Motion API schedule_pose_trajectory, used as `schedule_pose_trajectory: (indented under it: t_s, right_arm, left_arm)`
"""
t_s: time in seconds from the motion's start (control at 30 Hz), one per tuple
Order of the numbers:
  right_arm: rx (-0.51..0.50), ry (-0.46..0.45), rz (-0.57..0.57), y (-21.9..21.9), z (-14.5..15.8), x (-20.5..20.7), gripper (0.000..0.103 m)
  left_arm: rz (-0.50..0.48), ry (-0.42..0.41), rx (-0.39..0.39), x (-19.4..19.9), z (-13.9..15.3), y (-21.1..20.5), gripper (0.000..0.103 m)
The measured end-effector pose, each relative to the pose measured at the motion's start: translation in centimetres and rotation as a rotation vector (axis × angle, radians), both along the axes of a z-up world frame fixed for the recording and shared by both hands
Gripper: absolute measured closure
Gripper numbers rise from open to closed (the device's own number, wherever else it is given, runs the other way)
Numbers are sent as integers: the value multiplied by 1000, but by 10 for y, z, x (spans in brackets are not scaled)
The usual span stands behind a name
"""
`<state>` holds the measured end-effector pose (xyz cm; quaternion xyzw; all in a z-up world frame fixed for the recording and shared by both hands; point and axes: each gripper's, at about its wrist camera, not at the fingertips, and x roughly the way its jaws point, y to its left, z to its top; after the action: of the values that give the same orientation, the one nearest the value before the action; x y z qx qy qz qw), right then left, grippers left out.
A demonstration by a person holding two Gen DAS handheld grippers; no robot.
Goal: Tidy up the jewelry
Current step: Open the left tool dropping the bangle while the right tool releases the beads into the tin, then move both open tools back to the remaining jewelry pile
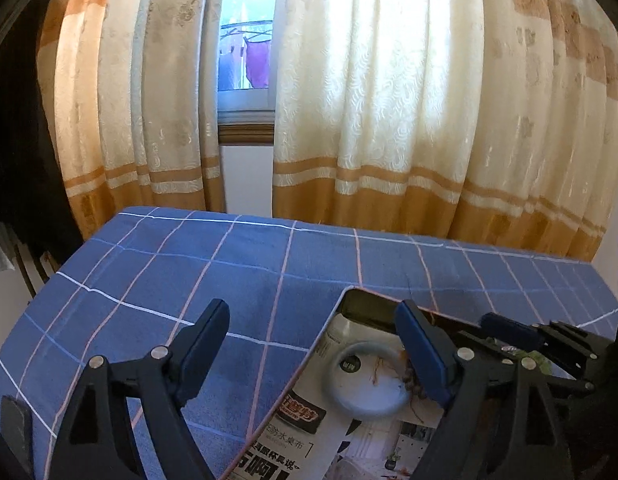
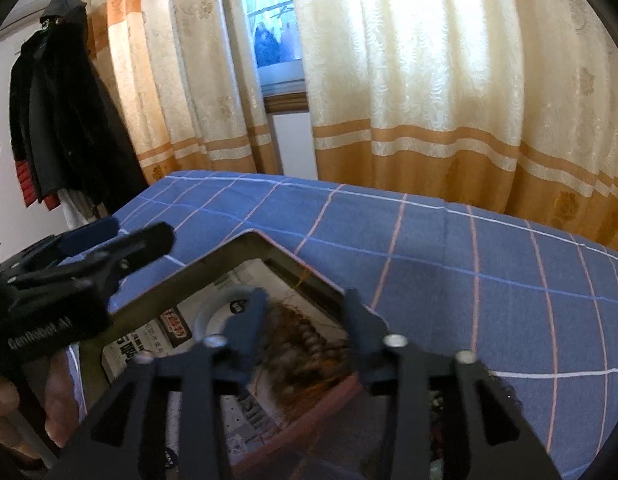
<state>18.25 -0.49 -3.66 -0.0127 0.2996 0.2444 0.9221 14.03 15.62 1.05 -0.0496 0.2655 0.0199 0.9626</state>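
Both tongs [image 1: 313, 344] [image 2: 305, 320] gape wide above the tin [image 2: 213, 268], empty.

White lettering on the side of the left hand-held gripper [image 2: 89, 256] reads "GenRobot.AI". The printed paper [image 1: 309, 436] lining the box carries Chinese print, partly legible: "防水桌布" beneath a red-and-black logo whose characters are too blurred to read.
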Motion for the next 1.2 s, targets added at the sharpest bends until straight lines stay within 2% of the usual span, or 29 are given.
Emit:
schedule_pose_trajectory:
  t_s: [0.1,0.3,0.53,0.6,0.73,0.83,0.97,1.13,1.2]
  right_arm:
    - [24,-17,-15,-9,7,-3,48]
    - [27,-40,-32,-25,24,-14,48]
    - [-22,-61,-78,-61,30,-40,47]
    - [-41,-59,-124,-81,25,-49,43]
    - [-54,-28,-196,-118,11,-64,43]
    - [-51,12,-228,-141,-2,-77,43]
    - [-76,75,-219,-150,-20,-90,43]
    - [-111,135,-173,-143,-38,-95,53]
    - [-117,165,-160,-141,-42,-94,65]
  left_arm:
    - [28,-7,-23,1,0,9,18]
    - [56,-12,-57,0,-3,18,18]
    - [89,-30,26,-6,-5,6,18]
    - [104,-25,44,-11,-4,1,18]
    - [108,-19,63,-33,2,-12,18]
    - [65,-34,86,-57,4,-32,18]
    - [6,-33,114,-86,-1,-64,18]
    - [-69,-36,142,-108,-7,-102,18]
    - [-100,-35,150,-112,-10,-114,18]
